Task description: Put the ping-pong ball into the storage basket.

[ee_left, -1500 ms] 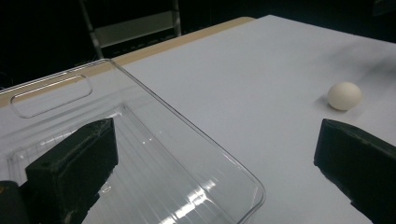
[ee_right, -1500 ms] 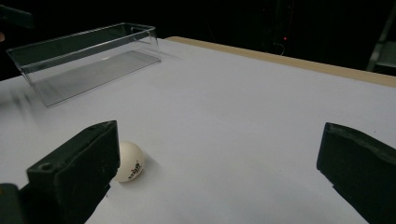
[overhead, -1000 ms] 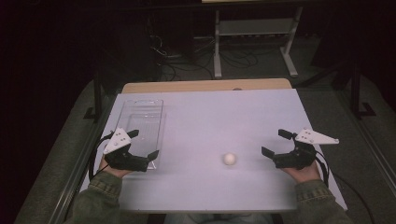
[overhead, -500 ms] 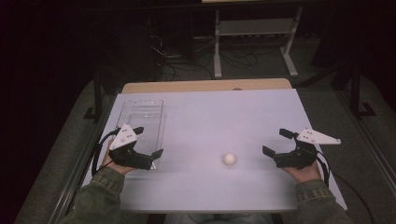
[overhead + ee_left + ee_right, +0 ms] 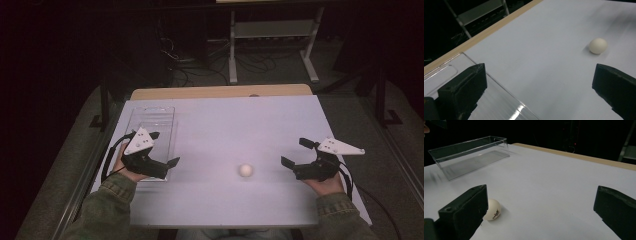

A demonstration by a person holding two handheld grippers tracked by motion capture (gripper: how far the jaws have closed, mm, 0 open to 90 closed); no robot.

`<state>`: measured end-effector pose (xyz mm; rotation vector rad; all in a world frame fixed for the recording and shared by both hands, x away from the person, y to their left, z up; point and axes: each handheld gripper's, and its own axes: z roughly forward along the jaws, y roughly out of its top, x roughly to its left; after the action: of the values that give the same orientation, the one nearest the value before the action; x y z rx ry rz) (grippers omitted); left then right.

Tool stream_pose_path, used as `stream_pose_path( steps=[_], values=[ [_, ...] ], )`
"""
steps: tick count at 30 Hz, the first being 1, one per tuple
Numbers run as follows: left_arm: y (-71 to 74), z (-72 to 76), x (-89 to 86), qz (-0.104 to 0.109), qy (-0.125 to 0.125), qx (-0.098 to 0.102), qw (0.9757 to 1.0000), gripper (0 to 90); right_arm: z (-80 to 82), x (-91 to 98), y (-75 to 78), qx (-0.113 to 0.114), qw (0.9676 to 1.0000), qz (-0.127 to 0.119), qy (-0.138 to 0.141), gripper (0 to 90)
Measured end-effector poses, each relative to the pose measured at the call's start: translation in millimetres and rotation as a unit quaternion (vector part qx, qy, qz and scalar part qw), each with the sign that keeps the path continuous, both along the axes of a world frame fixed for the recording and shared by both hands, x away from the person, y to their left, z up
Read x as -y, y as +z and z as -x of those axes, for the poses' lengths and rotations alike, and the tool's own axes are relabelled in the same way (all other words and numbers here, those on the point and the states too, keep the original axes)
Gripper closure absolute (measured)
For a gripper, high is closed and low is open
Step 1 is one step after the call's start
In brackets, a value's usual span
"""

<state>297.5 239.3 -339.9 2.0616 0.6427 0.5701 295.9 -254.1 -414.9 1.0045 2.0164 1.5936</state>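
High view first, nearest things first: my two sleeves come in at the bottom edge, and each hand holds a gripper over the white desk (image 5: 225, 125). My left gripper (image 5: 165, 150) sits at the near left, hanging over the near end of a clear plastic box (image 5: 150, 117). Its jaws are spread wide with nothing between them. My right gripper (image 5: 295, 154) sits at the near right, jaws likewise spread and empty, pointing inward across the desk.

Between the two grippers, a bit closer to my right one, a small white ball (image 5: 245, 170) rests on the bare desk, touching neither gripper and well apart from the box.

From the right gripper view, the ball (image 5: 492, 210) lies just beside the inner face of the jaw at the picture's left, partly tucked behind it; I cannot tell whether they touch. It carries small dark print that I cannot read. Farther off, the clear box (image 5: 469, 155) stands upright and empty on the desk.

From the left gripper view, one jaw hangs over the box's rim (image 5: 506, 91), and the ball (image 5: 598, 46) lies out on open desk beyond the other jaw.

Farthest back in the high view, past the desk's wooden far edge, a grey metal stand (image 5: 272, 30) and loose cables (image 5: 185, 55) lie on the dark floor.
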Motion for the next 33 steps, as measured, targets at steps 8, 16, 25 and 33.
stream_pose_path(
  steps=[8,16,25,33],
  values=[
    [4.8,-3.2,8.4,-0.012,-0.014,-0.003,0.9998,0.0,-0.6,-1.1,-0.9,-0.006,1.0,0.003,0.007,0.0],
    [4.0,-9.6,21.4,-0.03,-0.029,-0.011,0.9991,0.0,-1.0,-1.1,-1.5,-0.01,0.9999,0.005,0.01,0.0],
    [11.4,-12.9,33.5,-0.049,-0.053,-0.015,0.9973,0.0,-1.2,-1.3,-1.7,-0.01,0.9999,0.005,0.012,0.0],
    [18.3,-18.5,52.5,-0.069,-0.081,-0.018,0.9941,0.0,-1.1,-1.2,-1.6,-0.013,0.9998,0.005,0.014,0.0]
  ],
)
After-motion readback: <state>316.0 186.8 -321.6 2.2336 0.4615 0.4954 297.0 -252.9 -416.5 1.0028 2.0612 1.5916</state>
